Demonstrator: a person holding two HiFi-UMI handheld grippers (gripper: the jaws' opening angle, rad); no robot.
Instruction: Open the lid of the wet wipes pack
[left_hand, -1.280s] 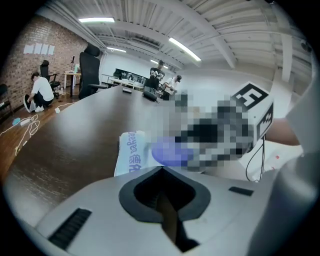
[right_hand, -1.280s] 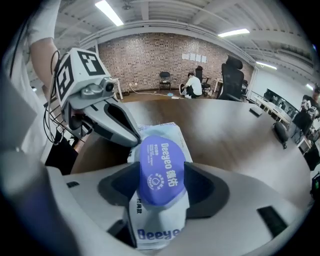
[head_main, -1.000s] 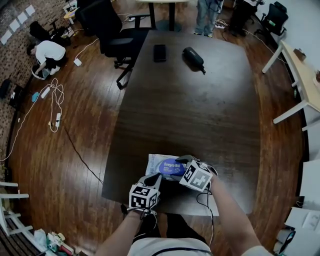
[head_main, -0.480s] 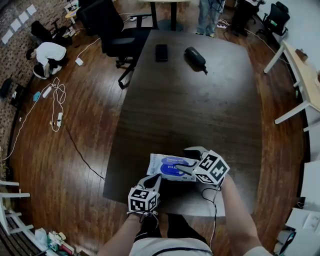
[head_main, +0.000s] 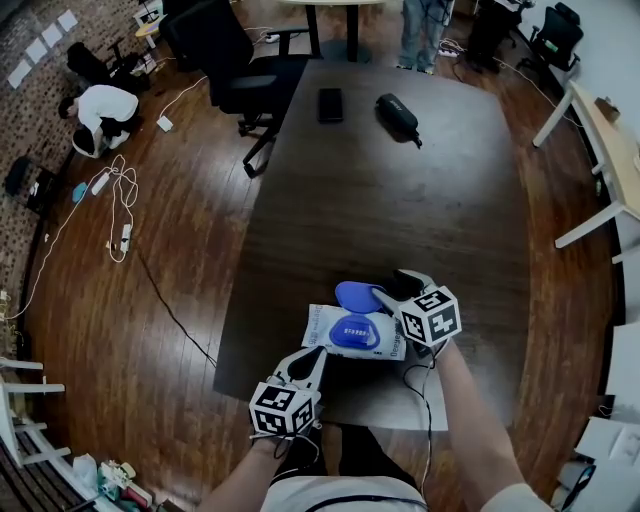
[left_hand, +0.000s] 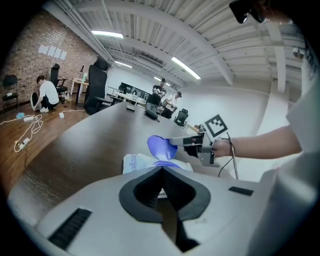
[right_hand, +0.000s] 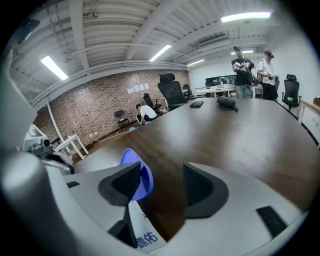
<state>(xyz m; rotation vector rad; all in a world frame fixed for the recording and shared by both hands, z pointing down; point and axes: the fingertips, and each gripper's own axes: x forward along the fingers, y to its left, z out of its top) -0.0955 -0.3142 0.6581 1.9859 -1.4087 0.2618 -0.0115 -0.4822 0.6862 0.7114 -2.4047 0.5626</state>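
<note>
The wet wipes pack (head_main: 345, 333) lies flat near the front edge of the dark table (head_main: 400, 210). Its blue lid (head_main: 357, 296) stands flipped up toward the far side. My right gripper (head_main: 396, 289) is open at the pack's right; the raised lid (right_hand: 143, 173) rests against the inner face of its left finger, and the pack (right_hand: 142, 236) shows below. My left gripper (head_main: 311, 360) sits at the pack's near edge, its jaws closed together on that edge. From the left gripper (left_hand: 162, 173) view, the pack (left_hand: 131, 162) and the raised lid (left_hand: 158, 146) lie just ahead.
A black phone (head_main: 330, 104) and a black pouch (head_main: 398, 114) lie at the table's far end. A black office chair (head_main: 236, 58) stands at the far left corner. A person (head_main: 102, 110) crouches on the floor at left, near cables (head_main: 118, 205).
The right gripper has drawn the blue lid up from flat on the pack to standing open, moving up and away from me. The left gripper stayed at the pack's near edge.
</note>
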